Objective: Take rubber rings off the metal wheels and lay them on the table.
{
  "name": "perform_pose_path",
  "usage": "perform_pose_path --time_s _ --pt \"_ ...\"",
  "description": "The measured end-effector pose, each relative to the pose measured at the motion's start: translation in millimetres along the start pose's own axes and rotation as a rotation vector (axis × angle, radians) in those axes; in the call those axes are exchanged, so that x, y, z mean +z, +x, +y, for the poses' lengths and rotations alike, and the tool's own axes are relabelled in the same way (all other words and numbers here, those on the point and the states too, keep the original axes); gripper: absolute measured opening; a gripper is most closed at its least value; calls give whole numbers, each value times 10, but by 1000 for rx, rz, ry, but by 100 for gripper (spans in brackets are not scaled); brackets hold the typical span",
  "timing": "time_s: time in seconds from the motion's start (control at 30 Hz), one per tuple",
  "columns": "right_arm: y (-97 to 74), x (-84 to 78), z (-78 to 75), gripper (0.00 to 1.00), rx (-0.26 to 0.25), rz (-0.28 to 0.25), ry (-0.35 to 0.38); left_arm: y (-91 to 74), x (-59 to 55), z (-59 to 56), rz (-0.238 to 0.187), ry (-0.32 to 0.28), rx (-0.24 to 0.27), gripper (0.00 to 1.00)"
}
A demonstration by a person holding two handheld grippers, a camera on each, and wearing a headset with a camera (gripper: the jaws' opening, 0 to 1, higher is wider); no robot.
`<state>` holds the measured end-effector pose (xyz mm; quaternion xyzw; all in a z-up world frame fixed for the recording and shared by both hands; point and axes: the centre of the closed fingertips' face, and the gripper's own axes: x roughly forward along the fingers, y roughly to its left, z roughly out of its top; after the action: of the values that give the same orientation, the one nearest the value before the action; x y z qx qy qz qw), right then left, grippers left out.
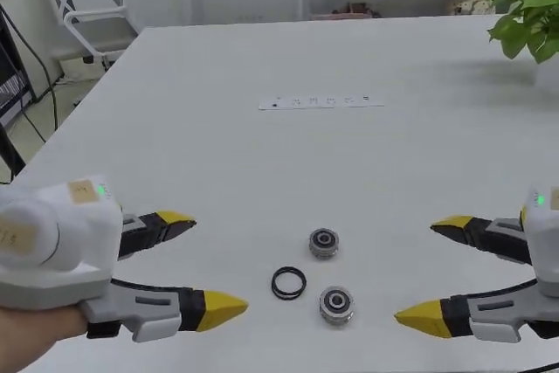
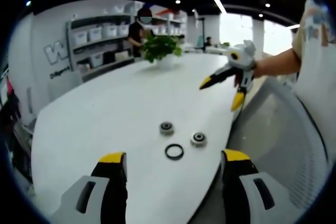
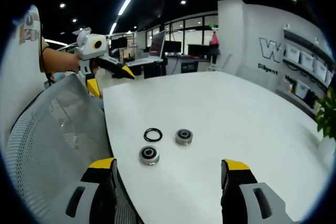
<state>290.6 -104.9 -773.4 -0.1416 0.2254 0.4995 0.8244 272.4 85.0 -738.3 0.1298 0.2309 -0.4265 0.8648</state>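
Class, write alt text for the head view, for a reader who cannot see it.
On a white table lie a loose black rubber ring, a far metal wheel and a near metal wheel, flanked by the open left gripper and open right gripper.

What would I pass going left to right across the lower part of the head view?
left hand-held gripper → rubber ring → farther metal wheel and nearer metal wheel, which overlap sideways → right hand-held gripper
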Motion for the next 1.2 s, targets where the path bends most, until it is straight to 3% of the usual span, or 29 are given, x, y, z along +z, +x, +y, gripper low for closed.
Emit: perform_pose_path --time_s 0.17,0.33,0.5,1.2 --pt "-68 -23 -25 82 -14 -9 11 -23 -17 -6 3 3 13 74" --pt "-117 -60 -31 83 -27 -12 15 -55 6 -1 -20 0 36 74" --pt "-148 -87 -61 83 -39 -13 19 -61 -45 1 -14 -9 44 74" --pt "-240 -53 -86 85 -73 -31 15 -161 24 14 -42 -5 71 74"
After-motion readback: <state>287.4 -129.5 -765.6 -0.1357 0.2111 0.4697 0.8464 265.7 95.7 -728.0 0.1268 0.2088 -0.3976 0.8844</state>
